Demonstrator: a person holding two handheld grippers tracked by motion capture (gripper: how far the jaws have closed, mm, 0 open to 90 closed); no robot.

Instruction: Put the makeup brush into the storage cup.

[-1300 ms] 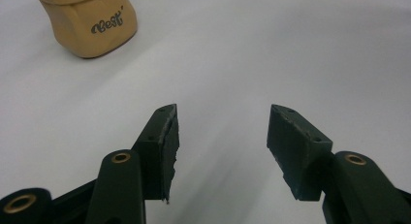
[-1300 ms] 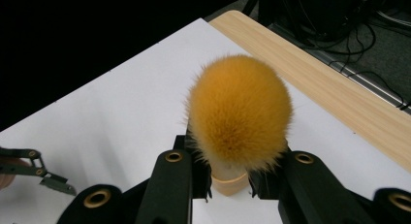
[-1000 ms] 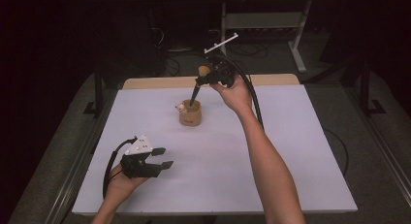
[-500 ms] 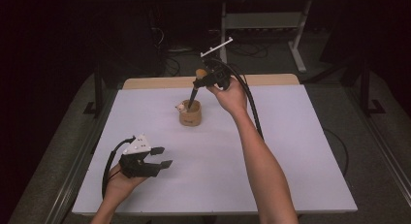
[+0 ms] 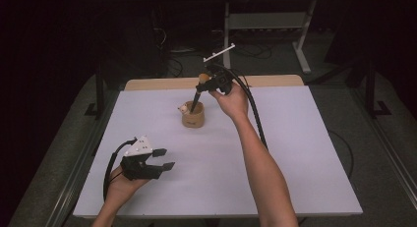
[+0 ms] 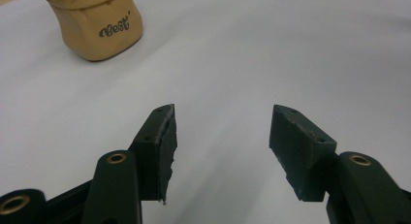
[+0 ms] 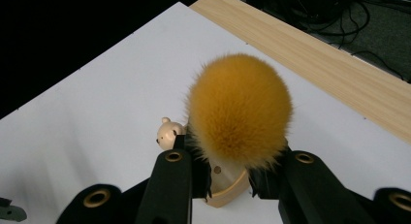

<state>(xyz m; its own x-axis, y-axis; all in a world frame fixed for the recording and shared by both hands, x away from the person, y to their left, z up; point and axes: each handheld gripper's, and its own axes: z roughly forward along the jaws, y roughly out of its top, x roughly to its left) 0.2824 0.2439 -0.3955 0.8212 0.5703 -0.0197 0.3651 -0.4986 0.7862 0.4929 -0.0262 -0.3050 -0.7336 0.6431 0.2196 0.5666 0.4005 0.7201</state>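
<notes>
Mid-frame in the high view, our right gripper (image 5: 202, 84) clamps a brush (image 7: 239, 107) above the cup (image 5: 193, 117); lower left, our left gripper (image 5: 163, 158) gapes empty over the table (image 5: 295, 153).

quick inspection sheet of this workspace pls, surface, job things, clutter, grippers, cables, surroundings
surface: white table top with a wooden strip along the far edge.
job's things: tan cup marked "Best", upright near the far middle; a small bear figure at its rim; brush with an orange fluffy head, its dark handle slanting down into the cup.
clutter: nothing seen.
grippers: left gripper open, low over the near left of the table, holding nothing; right gripper shut on the brush just under its head, above the cup.
cables: black cable trailing from the right gripper; a loop at the left one.
surroundings: dark floor, metal frame, loose cables beyond the table.
</notes>
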